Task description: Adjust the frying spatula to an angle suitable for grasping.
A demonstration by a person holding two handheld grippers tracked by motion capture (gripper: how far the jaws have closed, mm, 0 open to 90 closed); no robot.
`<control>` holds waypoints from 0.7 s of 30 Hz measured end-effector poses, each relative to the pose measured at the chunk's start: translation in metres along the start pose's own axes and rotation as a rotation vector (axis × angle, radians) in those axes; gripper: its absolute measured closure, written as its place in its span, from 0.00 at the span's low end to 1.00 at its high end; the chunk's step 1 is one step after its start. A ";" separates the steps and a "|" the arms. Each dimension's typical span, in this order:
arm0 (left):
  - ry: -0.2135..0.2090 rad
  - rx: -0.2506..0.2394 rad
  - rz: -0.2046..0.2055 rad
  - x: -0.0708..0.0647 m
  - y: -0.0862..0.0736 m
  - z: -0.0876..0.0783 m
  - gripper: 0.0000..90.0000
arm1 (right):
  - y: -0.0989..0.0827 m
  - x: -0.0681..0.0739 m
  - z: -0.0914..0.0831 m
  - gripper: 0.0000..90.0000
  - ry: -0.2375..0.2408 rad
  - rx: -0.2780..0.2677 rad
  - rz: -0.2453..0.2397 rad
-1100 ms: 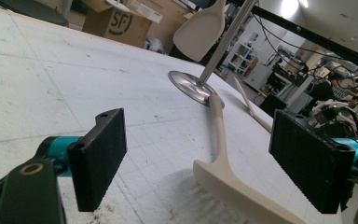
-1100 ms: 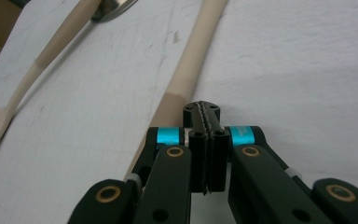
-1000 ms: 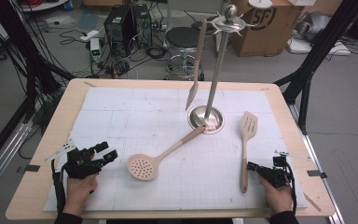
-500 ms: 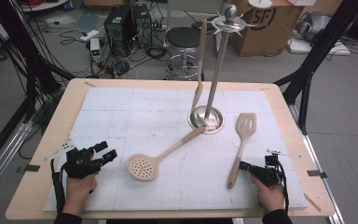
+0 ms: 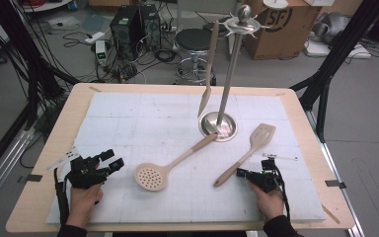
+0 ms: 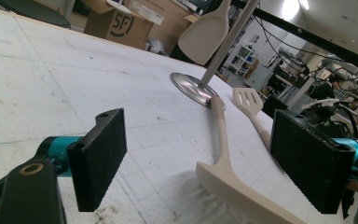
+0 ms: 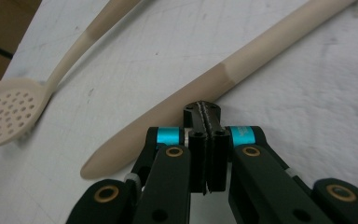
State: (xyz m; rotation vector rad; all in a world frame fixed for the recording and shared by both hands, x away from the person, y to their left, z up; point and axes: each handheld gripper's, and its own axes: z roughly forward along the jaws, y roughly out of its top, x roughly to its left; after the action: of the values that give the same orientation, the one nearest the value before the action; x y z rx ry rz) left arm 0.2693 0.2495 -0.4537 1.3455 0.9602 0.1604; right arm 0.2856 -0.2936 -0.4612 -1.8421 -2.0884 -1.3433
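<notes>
A beige slotted spatula lies slanted on the white mat, its handle end at the lower left. My right gripper is shut with nothing between its jaws, and its tips rest against the side of the spatula handle. In the right gripper view the closed right gripper touches that handle. A beige skimmer spoon lies mid-table, its handle tip at the stand's base. My left gripper stands open near the table's left front, with the skimmer ahead of the left gripper.
A steel utensil stand rises from a round base at the back centre, with a beige utensil hanging from its top. The white mat covers a wooden table. A cardboard box and a stool stand behind it.
My right gripper has moved left along the table front, and the spatula's handle end has swung left with it, so the spatula lies more slanted. The left gripper has stayed put.
</notes>
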 end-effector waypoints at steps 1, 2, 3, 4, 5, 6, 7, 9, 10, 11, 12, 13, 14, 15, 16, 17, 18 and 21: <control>0.001 0.000 0.003 0.000 0.000 0.000 0.22 | 0.000 0.002 0.002 1.00 -0.004 0.002 -0.004; 0.000 0.000 0.003 0.000 0.000 0.000 0.22 | 0.001 0.004 0.004 1.00 0.004 0.006 -0.012; 0.000 0.000 0.004 0.000 0.000 0.000 0.22 | 0.001 0.006 0.007 1.00 0.010 0.012 -0.016; 0.000 0.000 0.006 0.001 0.000 0.000 0.22 | 0.002 0.009 0.010 1.00 0.017 0.020 -0.018; 0.000 0.000 0.005 0.001 0.000 0.000 0.22 | 0.003 0.011 0.013 1.00 0.024 0.025 -0.022; 0.000 0.001 0.007 0.001 0.000 0.000 0.22 | 0.004 0.013 0.015 1.00 0.027 0.029 -0.025; 0.000 0.002 0.007 0.001 0.000 0.000 0.22 | 0.005 0.015 0.018 1.00 0.027 0.032 -0.028; 0.001 0.000 0.004 0.001 0.000 0.000 0.22 | 0.009 0.019 0.026 1.00 0.032 0.031 -0.040; 0.002 -0.001 0.004 0.001 0.000 0.000 0.22 | 0.011 0.021 0.029 1.00 0.039 0.038 -0.042; 0.001 0.001 0.007 0.001 0.000 0.000 0.22 | 0.013 0.022 0.032 1.00 0.038 0.036 -0.045; 0.002 -0.002 0.007 0.001 0.000 0.000 0.22 | 0.015 0.024 0.035 1.00 0.039 0.039 -0.047; 0.005 -0.001 0.007 0.001 0.000 0.000 0.22 | 0.017 0.026 0.039 1.00 0.044 0.042 -0.047; 0.005 -0.002 0.006 0.001 0.000 0.000 0.22 | 0.019 0.027 0.042 1.00 0.047 0.045 -0.050; 0.004 0.000 0.006 0.002 0.000 0.000 0.22 | 0.021 0.028 0.044 1.00 0.052 0.048 -0.052; 0.004 -0.001 0.006 0.002 0.001 0.000 0.22 | 0.022 0.029 0.047 1.00 0.054 0.050 -0.052; 0.004 -0.003 0.005 0.002 0.001 0.000 0.22 | 0.024 0.030 0.049 1.00 0.056 0.050 -0.053; 0.005 -0.004 0.004 0.002 0.001 0.000 0.22 | 0.025 0.030 0.051 1.00 0.056 0.050 -0.054; 0.005 -0.004 0.003 0.002 0.001 -0.001 0.22 | 0.029 0.031 0.055 1.00 0.061 0.050 -0.052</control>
State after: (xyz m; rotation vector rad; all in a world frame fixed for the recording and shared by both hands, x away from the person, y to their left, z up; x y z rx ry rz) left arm 0.2706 0.2514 -0.4541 1.3435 0.9617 0.1675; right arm 0.3272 -0.2379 -0.4625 -1.7172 -2.1330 -1.3275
